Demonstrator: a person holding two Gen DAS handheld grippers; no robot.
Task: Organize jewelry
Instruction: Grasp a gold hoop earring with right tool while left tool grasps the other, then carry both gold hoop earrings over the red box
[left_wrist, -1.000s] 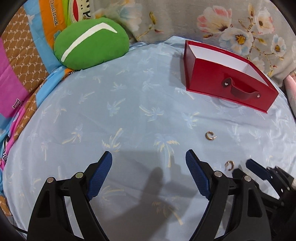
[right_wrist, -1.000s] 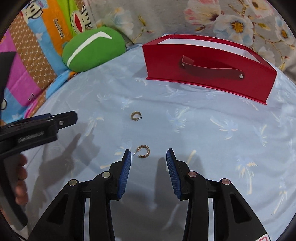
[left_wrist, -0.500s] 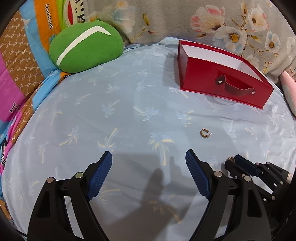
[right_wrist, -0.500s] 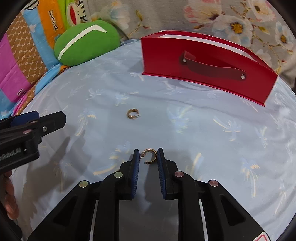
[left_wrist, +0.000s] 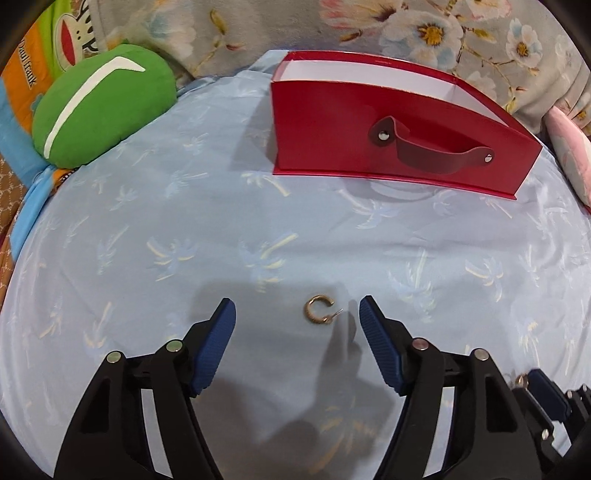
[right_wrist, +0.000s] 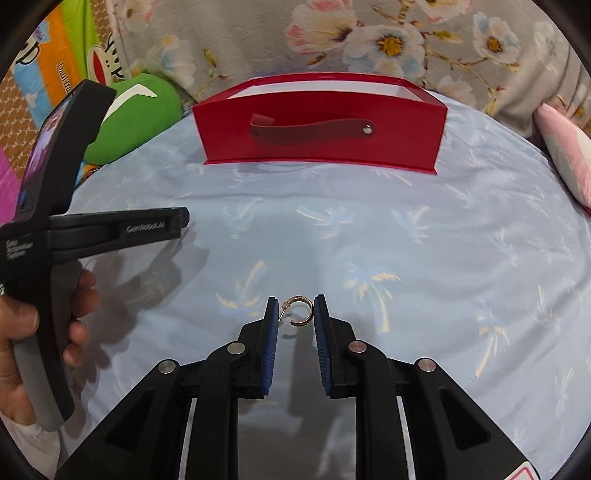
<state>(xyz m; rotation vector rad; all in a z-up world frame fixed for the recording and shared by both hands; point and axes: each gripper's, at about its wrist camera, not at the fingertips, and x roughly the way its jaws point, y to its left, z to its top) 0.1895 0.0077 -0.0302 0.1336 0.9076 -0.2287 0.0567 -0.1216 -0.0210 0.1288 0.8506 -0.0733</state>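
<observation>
A gold hoop earring (left_wrist: 317, 309) lies on the light blue sheet, between the blue pads of my left gripper (left_wrist: 297, 314). Its jaws are closing and neither pad touches the hoop. My right gripper (right_wrist: 295, 308) is shut on a second gold hoop earring (right_wrist: 300, 311), held a little above the sheet with its shadow underneath. In the left wrist view that right gripper (left_wrist: 535, 387) shows at the lower right corner. An open red box with a strap handle (left_wrist: 388, 122) (right_wrist: 321, 125) stands on the far side of the sheet, white inside.
A green cushion (left_wrist: 99, 110) lies at the back left next to a colourful blanket. Floral fabric runs behind the box, and a pink pillow (right_wrist: 565, 155) sits at the right edge. A hand (right_wrist: 37, 332) grips the left gripper's handle.
My right gripper shut on the near earring and carried it towards the red box. My left gripper moved over to the other earring, which now lies between its narrowing jaws.
</observation>
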